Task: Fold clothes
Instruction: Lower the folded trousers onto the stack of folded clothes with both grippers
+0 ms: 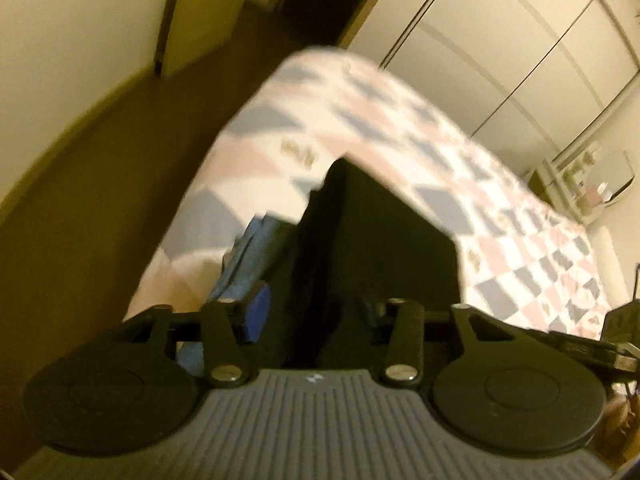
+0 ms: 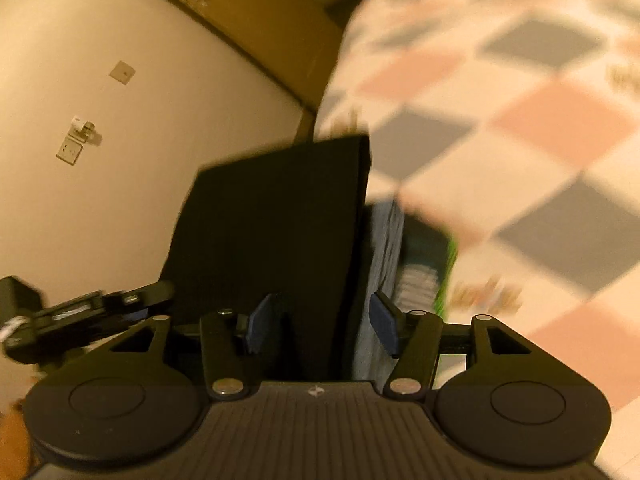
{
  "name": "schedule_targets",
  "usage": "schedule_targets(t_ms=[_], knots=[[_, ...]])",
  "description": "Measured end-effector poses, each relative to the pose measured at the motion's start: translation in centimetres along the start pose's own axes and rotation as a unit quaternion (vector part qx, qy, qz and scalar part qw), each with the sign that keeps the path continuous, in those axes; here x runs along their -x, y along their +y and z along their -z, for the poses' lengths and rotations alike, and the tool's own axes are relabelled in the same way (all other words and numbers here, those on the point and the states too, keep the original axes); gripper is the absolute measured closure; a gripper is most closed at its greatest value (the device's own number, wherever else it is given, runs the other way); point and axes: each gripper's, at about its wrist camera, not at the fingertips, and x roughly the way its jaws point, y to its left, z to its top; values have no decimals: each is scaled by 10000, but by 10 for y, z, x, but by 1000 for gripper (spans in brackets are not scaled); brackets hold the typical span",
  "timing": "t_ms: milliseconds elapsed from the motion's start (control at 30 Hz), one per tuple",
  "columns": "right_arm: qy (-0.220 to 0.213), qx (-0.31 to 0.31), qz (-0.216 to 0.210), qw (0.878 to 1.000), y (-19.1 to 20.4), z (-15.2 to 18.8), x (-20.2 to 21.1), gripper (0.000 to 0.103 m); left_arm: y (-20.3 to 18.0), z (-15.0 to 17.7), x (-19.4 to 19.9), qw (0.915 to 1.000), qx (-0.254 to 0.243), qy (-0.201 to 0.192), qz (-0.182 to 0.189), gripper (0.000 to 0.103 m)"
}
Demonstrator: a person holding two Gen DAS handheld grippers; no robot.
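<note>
A folded black garment [image 1: 384, 232] lies near the corner of a bed covered by a checked quilt [image 1: 400, 120]. In the left wrist view my left gripper [image 1: 316, 308] is down on its near edge, and dark cloth fills the space between the blue left pad [image 1: 258, 308] and the hidden right one. A blue garment [image 1: 256, 252] lies under it on the left. In the right wrist view the black garment [image 2: 280, 216] runs between the pads of my right gripper [image 2: 320, 324], which stand apart from it. The blue garment [image 2: 384, 248] shows at its right edge.
A green and white item [image 2: 424, 276] lies beside the blue garment on the quilt [image 2: 520, 120]. Dark floor [image 1: 120, 160] and a doorway lie left of the bed, wardrobe doors [image 1: 500, 40] behind it. A wall with sockets [image 2: 70, 150] is close by. The other gripper's body [image 2: 60, 320] shows at the left.
</note>
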Motion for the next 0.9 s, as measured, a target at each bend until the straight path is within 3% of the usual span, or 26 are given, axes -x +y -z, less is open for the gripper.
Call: schedule_targets(t_ms=[133, 200, 333, 567, 733, 900], knots=[[-371, 859, 121, 9955, 20, -3, 12, 62, -23, 23, 16, 9989, -360, -299, 103, 99], [-371, 1121, 92, 9930, 28, -3, 6, 68, -21, 36, 8, 9989, -398, -250, -89, 103], [-76, 1365, 247, 9903, 30, 1, -21, 76, 12, 52, -18, 9990, 139, -245, -351, 100], [147, 1225, 206, 9921, 25, -8, -39, 72, -6, 32, -24, 9965, -297, -228, -741, 101], [-170, 1336, 191, 9907, 30, -28, -29, 72, -39, -1, -21, 9954, -711, -432, -481, 100], [-379, 1530, 389, 9867, 35, -59, -48, 72, -62, -31, -58, 9934, -1011, -422, -342, 100]])
